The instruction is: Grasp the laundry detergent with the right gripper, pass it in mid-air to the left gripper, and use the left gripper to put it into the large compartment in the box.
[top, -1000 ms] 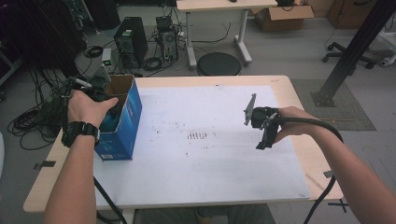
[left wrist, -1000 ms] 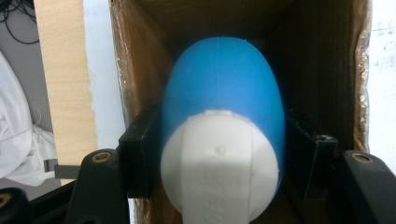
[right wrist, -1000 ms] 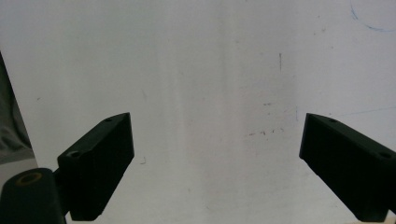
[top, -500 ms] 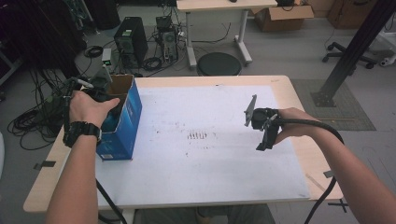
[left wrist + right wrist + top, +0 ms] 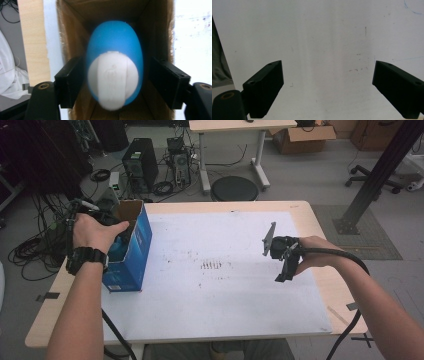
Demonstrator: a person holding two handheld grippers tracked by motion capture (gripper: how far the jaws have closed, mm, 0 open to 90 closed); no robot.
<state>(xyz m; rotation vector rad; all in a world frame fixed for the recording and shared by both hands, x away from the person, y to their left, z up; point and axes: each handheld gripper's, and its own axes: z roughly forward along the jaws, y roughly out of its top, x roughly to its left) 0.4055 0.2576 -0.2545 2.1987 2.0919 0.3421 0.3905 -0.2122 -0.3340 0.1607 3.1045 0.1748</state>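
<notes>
High view, surface: a white sheet (image 5: 220, 285) is covering a pale wooden table (image 5: 327, 285), stained with dark specks at its middle.
High view, room: a grey floor is carrying computer towers (image 5: 140, 162), a round black stool (image 5: 234, 188) and tangled cables.
High view, hands: the left hand (image 5: 95, 232) is reaching into an open blue cardboard box (image 5: 134, 255); the right gripper (image 5: 284, 270) is hovering over the sheet.
Left gripper view: the left gripper (image 5: 113, 81) is sitting inside the box, its jaws flanking a blue egg-shaped object with a white cap (image 5: 113, 75); contact cannot be told.
Right gripper view: jaws are standing wide apart over bare sheet.
</notes>
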